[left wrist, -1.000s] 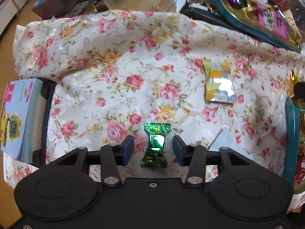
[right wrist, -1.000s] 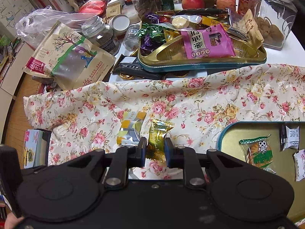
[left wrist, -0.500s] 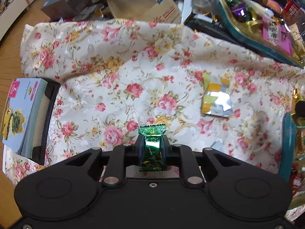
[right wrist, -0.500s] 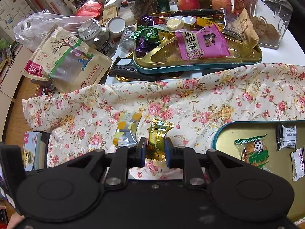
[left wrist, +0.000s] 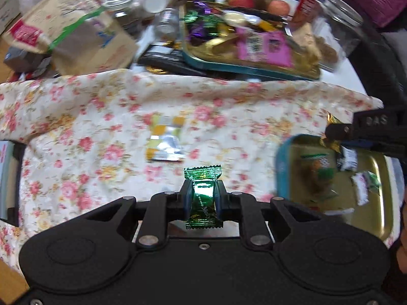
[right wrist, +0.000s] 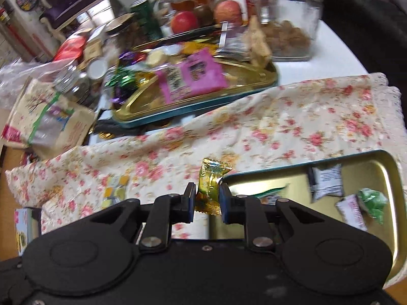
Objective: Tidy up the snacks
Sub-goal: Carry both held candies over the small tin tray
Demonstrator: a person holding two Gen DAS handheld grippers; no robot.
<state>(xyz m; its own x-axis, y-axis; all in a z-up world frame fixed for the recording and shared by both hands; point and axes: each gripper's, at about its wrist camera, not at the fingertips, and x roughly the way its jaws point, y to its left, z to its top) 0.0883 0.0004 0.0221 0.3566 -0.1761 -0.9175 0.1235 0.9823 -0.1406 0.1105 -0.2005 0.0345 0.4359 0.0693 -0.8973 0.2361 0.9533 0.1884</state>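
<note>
Surface: flowered cloth (left wrist: 101,117).
Left gripper (left wrist: 203,198): pinching green candy (left wrist: 203,198).
Right gripper (right wrist: 208,198): pinching gold candy (right wrist: 212,181); release over tray (right wrist: 376,175).

We see our left matte black plastic tongs (left wrist: 202,198) with blue rubber pads (left wrist: 187,200), angular linkage arms pinned by silver round screws, and two shallow round discs moulded into the broad body. Our right matte black plastic tongs (right wrist: 208,200) are built alike, their outer side stamped with raised letters in the left view.
</note>
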